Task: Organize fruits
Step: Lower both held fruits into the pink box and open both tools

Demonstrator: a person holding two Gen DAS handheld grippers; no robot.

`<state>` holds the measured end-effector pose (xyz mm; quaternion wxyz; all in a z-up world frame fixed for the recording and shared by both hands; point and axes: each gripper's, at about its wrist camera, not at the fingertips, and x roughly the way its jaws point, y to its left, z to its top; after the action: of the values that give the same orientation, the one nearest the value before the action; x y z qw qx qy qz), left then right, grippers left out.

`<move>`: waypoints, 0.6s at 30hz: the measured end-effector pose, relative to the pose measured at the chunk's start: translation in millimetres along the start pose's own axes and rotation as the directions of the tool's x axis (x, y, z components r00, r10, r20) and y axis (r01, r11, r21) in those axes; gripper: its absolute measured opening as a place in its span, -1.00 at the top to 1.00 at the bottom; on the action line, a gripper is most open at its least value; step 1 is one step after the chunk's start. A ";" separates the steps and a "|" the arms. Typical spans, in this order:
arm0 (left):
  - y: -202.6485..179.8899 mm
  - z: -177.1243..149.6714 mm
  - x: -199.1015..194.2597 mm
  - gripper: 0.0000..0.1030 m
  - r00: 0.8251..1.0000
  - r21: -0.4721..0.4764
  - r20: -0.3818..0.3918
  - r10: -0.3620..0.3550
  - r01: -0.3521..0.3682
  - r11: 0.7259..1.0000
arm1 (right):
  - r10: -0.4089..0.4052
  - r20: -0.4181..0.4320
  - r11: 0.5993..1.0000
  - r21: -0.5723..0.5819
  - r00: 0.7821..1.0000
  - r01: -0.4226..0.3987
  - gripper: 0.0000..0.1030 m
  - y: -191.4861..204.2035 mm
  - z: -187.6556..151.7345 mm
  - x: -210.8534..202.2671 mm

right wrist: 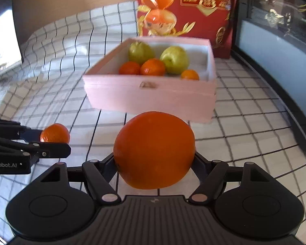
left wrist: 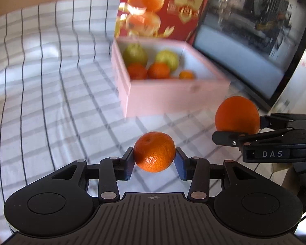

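The mandarin (left wrist: 154, 152) sat between the pads of the left gripper (left wrist: 154, 161), which were closed on its sides. The orange (right wrist: 154, 150) was clamped in the right gripper (right wrist: 154, 159). Both hung above the cloth (left wrist: 51, 102), near the pink box (right wrist: 151, 96) with fruit inside.

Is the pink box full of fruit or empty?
Partly full. The open pink box holds two green fruits and three small oranges, with bare white lining beside them.

Mandarin (left wrist: 154, 152) lower centre, clamped. Large orange (right wrist: 154, 150) lower centre, clamped. Pink box (right wrist: 151, 98) mid-frame: two green fruits, three mandarins.
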<state>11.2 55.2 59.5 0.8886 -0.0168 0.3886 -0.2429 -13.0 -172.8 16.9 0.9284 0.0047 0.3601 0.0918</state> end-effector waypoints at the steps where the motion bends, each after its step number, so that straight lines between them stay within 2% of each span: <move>1: -1.0 11.3 -3.9 0.09 0.999 0.005 0.031 -0.010 0.010 1.000 | 0.000 0.021 1.000 0.006 1.000 0.000 -0.45 -1.6 5.2 -5.3; 5: -8.5 70.6 -16.2 0.09 0.987 0.048 0.162 -0.023 0.015 0.999 | 0.007 0.155 1.000 -0.003 0.988 -0.007 -0.45 -11.8 55.8 -32.5; 7: -9.8 100.1 -12.7 0.09 0.981 0.038 0.192 -0.028 0.021 0.999 | 0.006 0.202 1.000 -0.002 0.979 -0.006 -0.45 -17.3 88.1 -40.7; 10: -6.8 128.2 15.5 0.08 0.986 0.000 0.164 -0.034 0.035 0.999 | -0.001 0.192 1.000 -0.013 0.981 0.003 -0.46 -23.4 134.3 -32.5; 12: -4.5 133.6 45.6 0.08 0.995 -0.004 0.103 0.002 -0.002 1.000 | 0.015 0.166 1.000 -0.019 0.986 -0.012 -0.46 -28.7 151.3 -13.5; 15: -1.3 131.2 90.6 0.07 0.999 -0.013 -0.016 0.045 -0.046 0.999 | 0.056 0.082 0.998 0.035 0.995 -0.059 -0.46 -44.2 161.6 26.5; 18: 1.8 120.6 104.0 0.09 0.995 -0.009 -0.057 0.079 -0.080 0.997 | 0.046 -0.008 0.998 0.052 0.999 -0.046 -0.45 -50.9 162.6 66.3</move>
<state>156.6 -8.7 72.2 0.8861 0.0005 0.4153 -0.2057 152.3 -202.1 89.2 0.9239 0.0366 0.3664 0.1038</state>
